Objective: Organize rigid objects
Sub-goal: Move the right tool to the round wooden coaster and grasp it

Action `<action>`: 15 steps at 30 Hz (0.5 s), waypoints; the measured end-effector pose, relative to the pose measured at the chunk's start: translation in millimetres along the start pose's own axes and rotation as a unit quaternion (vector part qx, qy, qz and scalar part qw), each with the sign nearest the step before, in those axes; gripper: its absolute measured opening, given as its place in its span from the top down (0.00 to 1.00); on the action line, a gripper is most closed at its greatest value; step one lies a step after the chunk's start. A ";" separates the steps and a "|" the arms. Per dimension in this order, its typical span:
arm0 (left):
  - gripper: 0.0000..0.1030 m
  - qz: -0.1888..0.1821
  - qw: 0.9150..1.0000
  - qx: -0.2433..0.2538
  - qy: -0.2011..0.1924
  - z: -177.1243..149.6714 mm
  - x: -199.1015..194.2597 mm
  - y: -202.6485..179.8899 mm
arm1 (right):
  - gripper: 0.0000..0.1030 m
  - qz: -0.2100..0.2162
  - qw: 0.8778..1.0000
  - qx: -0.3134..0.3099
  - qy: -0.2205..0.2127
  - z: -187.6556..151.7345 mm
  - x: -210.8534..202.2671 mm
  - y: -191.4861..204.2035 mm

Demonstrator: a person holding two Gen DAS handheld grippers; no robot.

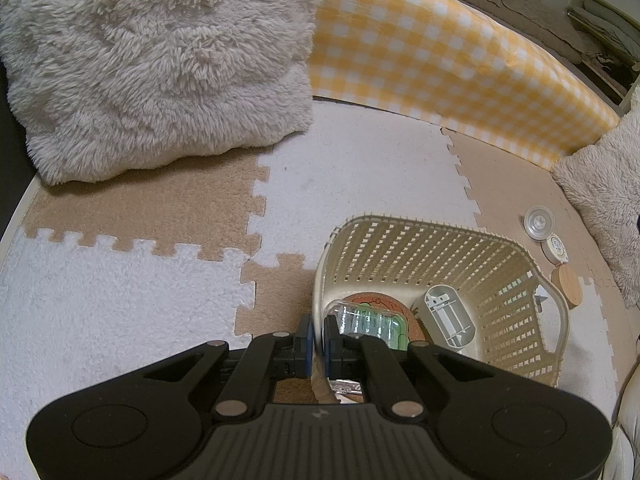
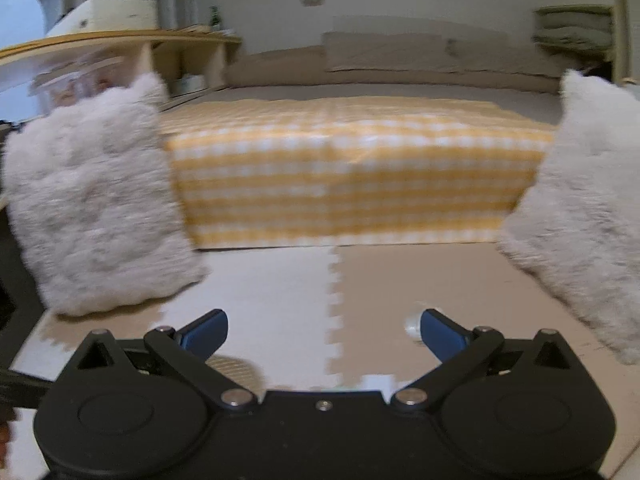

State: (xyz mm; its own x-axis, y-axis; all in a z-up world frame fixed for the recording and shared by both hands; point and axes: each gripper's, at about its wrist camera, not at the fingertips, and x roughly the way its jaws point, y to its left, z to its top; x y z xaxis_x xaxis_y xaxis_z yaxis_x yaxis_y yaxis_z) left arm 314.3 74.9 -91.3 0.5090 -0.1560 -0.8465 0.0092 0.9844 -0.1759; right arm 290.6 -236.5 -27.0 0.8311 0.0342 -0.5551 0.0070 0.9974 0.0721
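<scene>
My left gripper (image 1: 318, 338) is shut on the near rim of a cream lattice basket (image 1: 516, 304), one finger inside and one outside. Inside the basket lie a clear case with green contents (image 1: 370, 320), a cork coaster (image 1: 384, 305) and a grey oval holder (image 1: 448, 316). On the mat to the basket's right lie a white round lid (image 1: 539, 222), a small round tin (image 1: 556, 247) and a wooden disc (image 1: 567, 286). My right gripper (image 2: 324, 334) is open and empty above the floor mat, with a small white object (image 2: 412, 326) beside its right fingertip.
Puzzle foam mats in white and tan (image 1: 352, 168) cover the floor. A fluffy cream cushion (image 1: 152, 60) lies at the far left, another (image 1: 600, 200) at the right. A yellow checked mattress (image 1: 440, 60) borders the back. A wooden shelf (image 2: 120, 44) stands at the far left.
</scene>
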 end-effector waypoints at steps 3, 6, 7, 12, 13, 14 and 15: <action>0.95 0.000 1.000 0.000 0.000 0.0 0.0 0.0 | 0.00 -0.028 0.999 0.030 0.004 -5.4 9.8 -24.0; 0.95 0.000 1.000 0.000 0.000 0.0 0.0 0.0 | 0.00 -0.055 0.997 0.059 0.009 -12.8 21.3 -43.6; 0.95 0.000 1.000 0.001 0.000 -0.1 0.1 0.2 | 0.00 -0.065 0.996 0.067 0.012 -15.6 25.6 -49.3; 0.95 0.000 1.000 0.001 0.000 -0.4 0.0 0.4 | 0.00 -0.108 0.988 0.102 0.033 -34.6 47.3 -75.1; 0.95 0.000 1.000 0.001 0.000 -0.4 0.1 0.4 | 0.00 -0.114 0.987 0.108 0.037 -38.9 51.8 -78.9; 0.95 0.000 1.000 0.001 0.000 -0.4 0.1 0.5 | 0.00 -0.119 0.985 0.114 0.041 -43.2 56.3 -81.5; 0.95 0.000 1.000 0.001 0.000 -0.4 0.1 0.5 | 0.00 -0.123 0.984 0.121 0.046 -47.9 61.2 -84.3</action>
State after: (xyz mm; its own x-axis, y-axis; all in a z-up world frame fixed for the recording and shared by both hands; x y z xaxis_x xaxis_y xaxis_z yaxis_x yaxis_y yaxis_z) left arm 314.0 75.4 -91.7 0.5091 -0.1558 -0.8465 0.0100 0.9845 -0.1752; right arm 314.3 -315.4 -106.7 0.7342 -0.1893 -0.6521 0.3423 0.9325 0.1147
